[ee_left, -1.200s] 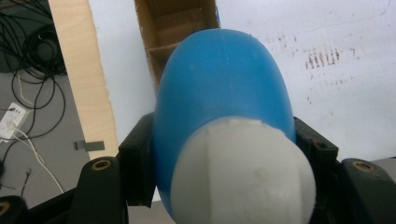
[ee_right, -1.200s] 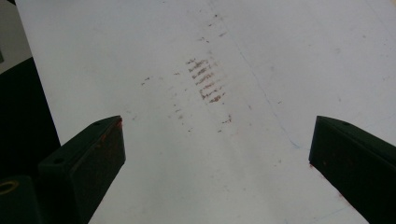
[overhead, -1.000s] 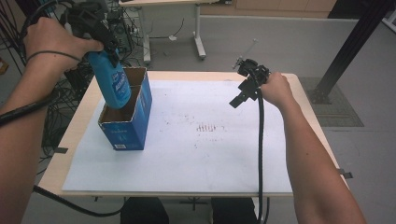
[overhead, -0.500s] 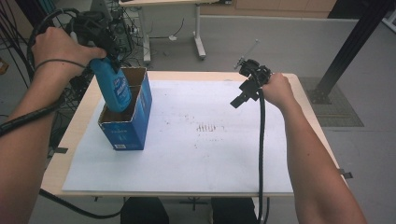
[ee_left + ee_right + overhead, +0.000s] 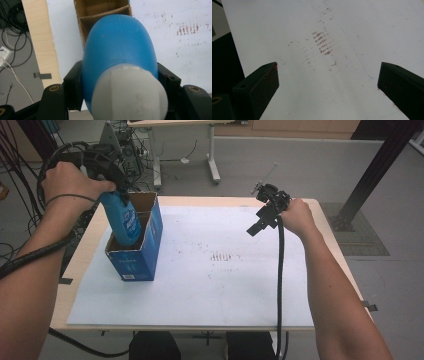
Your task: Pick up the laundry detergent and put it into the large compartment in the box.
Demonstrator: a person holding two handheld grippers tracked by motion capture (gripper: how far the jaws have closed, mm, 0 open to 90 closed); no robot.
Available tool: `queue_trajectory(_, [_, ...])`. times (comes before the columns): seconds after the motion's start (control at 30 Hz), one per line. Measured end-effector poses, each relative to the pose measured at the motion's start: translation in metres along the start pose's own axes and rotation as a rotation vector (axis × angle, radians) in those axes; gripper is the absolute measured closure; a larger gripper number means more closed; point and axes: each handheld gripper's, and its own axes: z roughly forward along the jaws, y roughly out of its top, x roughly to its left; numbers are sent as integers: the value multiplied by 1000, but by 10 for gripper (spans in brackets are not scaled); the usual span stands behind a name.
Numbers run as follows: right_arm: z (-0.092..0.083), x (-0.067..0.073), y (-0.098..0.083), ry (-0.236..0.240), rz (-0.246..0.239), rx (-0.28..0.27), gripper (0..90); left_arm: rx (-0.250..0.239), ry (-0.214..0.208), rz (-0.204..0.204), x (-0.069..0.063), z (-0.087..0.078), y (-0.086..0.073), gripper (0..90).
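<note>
High view: L gripper clamped on blue bottle, bottle tilted, its lower end inside the near compartment of the blue box; box stands open-topped at the table's left side, on the white sheet. R gripper held above the sheet's far right part, well apart from box, nothing between its jaws; jaw gap hard to read here, prob. wide. L gripper view: jaws press both sides of the bottle just below its white cap; cap nearest camera, bottle body pointing down at the box, cardboard divider visible past it. Table edge and cables on the floor at left. R gripper view: jaws stand wide apart, empty; beneath them bare sheet with a patch of reddish marks.
</note>
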Motion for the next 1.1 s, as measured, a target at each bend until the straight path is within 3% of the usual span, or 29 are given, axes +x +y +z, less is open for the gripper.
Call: queue_trajectory(1.1, [2,0,-4,-1,8,-4,38,16,0,-15,-2,65,-1,376])
